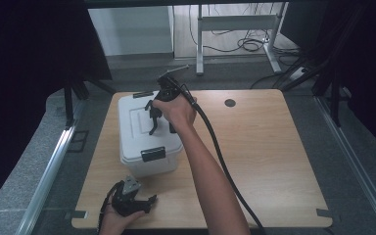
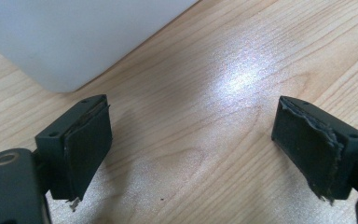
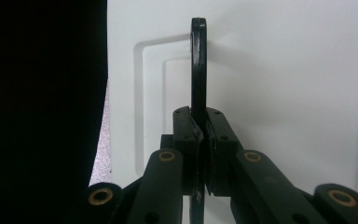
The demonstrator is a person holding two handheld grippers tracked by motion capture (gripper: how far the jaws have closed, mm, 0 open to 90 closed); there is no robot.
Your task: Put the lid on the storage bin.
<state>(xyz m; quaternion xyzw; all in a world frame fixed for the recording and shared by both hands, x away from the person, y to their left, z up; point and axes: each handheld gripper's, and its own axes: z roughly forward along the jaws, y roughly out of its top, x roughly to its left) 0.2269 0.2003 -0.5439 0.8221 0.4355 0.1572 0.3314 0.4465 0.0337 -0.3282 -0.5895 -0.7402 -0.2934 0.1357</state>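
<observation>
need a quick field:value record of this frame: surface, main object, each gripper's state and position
surface: wooden table
main object: white lidded bin, black latches at both ends, on the table's left half
handle: black handle on the lid, raised
right gripper: above the lid, shut on the handle
left gripper: open, holds nothing, low over the table at its near edge, beside the bin
</observation>
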